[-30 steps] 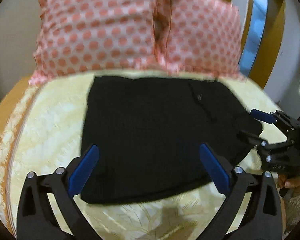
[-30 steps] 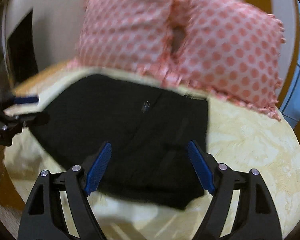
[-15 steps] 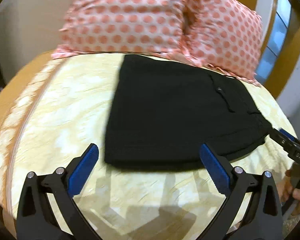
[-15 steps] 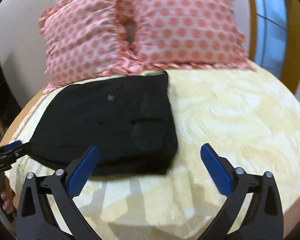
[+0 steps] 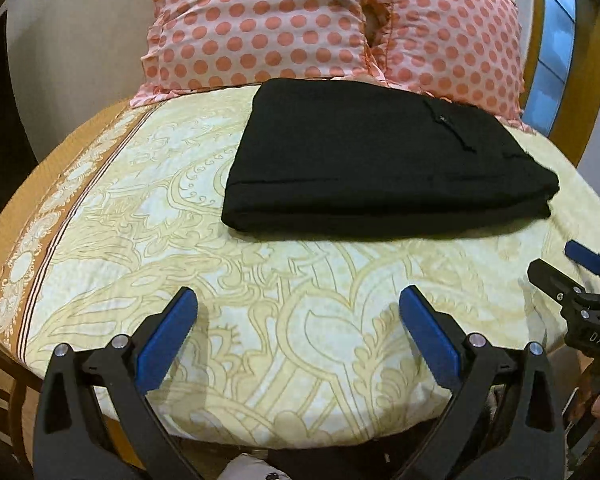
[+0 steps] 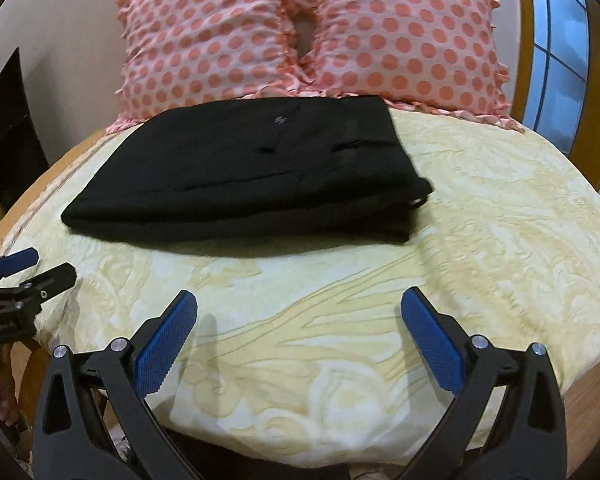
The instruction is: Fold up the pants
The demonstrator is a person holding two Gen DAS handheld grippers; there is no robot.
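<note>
Two pink pillows with orange polka dots (image 5: 260, 24) lean side by side at the head of a bed with a cream-and-yellow patterned sheet (image 5: 300, 320); a blue-paned window with a wooden frame (image 6: 560, 40) stands right.

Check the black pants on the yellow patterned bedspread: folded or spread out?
Folded. The black pants lie as a compact, stacked rectangle with layered edges along the near side, on the yellow patterned bedspread; neither gripper touches them.

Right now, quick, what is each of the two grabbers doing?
Left gripper: open, holding nothing, apart from the folded black fabric pants.
Right gripper: open, holding nothing.
</note>
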